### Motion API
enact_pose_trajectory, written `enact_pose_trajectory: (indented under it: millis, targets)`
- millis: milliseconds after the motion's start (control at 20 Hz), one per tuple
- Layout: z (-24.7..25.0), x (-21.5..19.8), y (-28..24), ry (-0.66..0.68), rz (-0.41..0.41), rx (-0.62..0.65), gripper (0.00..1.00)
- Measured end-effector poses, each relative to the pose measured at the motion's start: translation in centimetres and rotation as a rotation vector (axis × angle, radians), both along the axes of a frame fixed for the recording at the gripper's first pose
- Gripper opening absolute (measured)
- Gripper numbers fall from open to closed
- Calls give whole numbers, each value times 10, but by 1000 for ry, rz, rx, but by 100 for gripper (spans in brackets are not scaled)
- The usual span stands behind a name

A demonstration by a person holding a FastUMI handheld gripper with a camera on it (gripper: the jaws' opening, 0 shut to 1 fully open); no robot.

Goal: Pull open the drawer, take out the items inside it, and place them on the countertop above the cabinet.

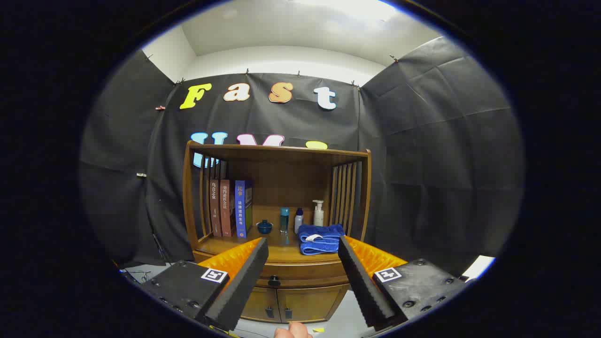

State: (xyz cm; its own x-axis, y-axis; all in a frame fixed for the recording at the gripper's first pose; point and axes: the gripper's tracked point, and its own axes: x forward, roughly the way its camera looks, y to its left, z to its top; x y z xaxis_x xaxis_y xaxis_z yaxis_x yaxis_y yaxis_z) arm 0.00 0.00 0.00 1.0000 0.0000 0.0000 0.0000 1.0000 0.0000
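hand-held gripper (pixel 303 246) wide open, empty | closed drawer (pixel 300 273) beyond and between the fingers, knob (pixel 274 281) untouched

Gripper-mounted fisheye faces the cabinet (pixel 277 220) head-on, from well back.

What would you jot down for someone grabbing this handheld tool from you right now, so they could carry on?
Gripper: fingers open, holding nothing, aimed at the cabinet from a distance.
Drawer: shut, its dark knob seen between the fingers, below the countertop.
Countertop already carries books, a small blue pot, three bottles and a folded blue towel.
Done: nothing yet.
Left: close in, pull the knob, lift out whatever is inside, set it on the countertop.
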Motion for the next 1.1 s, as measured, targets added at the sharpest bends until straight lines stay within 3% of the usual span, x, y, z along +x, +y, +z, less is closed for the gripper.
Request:
enact_pose_trajectory:
  millis: [800, 1100]
  targets:
    - [-2, -1, 1, -7, -13, -1, 98]
    - [-21, 17, -3, -5, -22, 19, 98]
